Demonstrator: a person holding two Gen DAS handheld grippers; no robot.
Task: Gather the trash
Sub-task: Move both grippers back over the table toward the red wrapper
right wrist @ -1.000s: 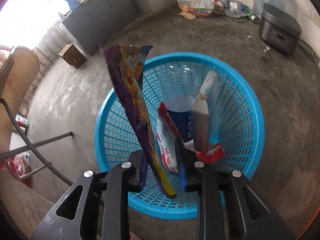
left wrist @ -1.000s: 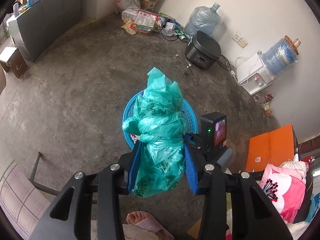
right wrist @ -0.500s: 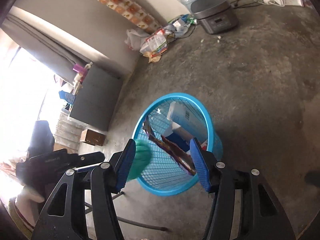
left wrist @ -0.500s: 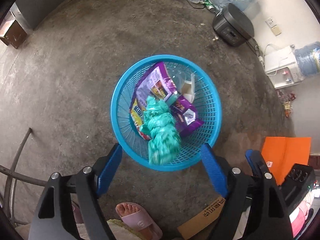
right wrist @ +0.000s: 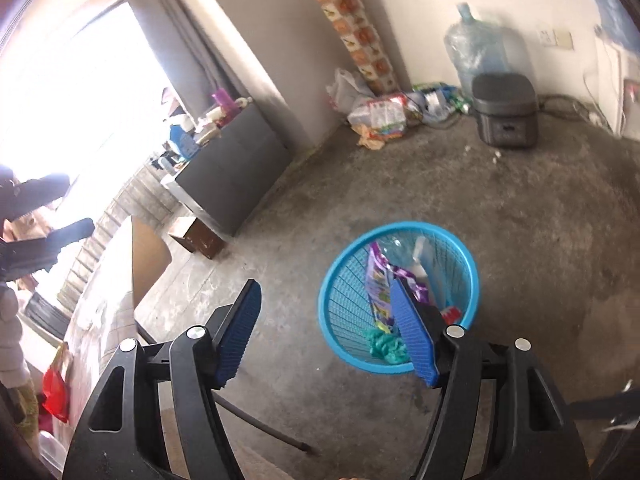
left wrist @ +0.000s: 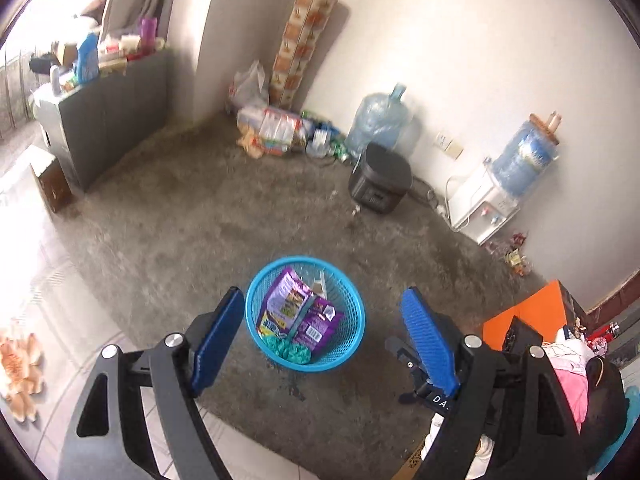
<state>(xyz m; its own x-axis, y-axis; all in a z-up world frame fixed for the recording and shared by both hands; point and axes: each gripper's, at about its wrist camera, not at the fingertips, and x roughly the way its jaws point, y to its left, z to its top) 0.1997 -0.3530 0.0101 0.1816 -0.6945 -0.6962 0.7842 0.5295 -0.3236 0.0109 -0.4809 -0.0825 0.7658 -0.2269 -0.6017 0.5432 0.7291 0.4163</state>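
A blue mesh basket (left wrist: pixel 251 300) stands on the concrete floor, and in the right wrist view its rim (right wrist: pixel 400 226) lies low and to the right. Inside lie purple snack wrappers (left wrist: pixel 286 304), a crumpled green plastic bag (left wrist: pixel 290 350) and a white carton. My left gripper (left wrist: pixel 322 294) hangs well above the basket. Its jaws are opening, with nothing between the blue pads (left wrist: pixel 218 336). My right gripper (right wrist: pixel 324 285) is above and left of the basket, jaws opening and empty. Its right finger (right wrist: pixel 412 336) covers part of the wrappers (right wrist: pixel 378 280) and the green bag (right wrist: pixel 386 346).
A black rice cooker (left wrist: pixel 380 184), a water jug (left wrist: pixel 378 120) and a water dispenser (left wrist: pixel 488 200) line the far wall beside a pile of packets (left wrist: pixel 276 128). A grey cabinet (left wrist: pixel 112 112) stands at the left and an orange box (left wrist: pixel 528 320) at the right.
Both grippers opened and let go. The green bag and the long wrapper dropped into the basket. Both hands rose and tilted up, so the basket now looks smaller and lower.
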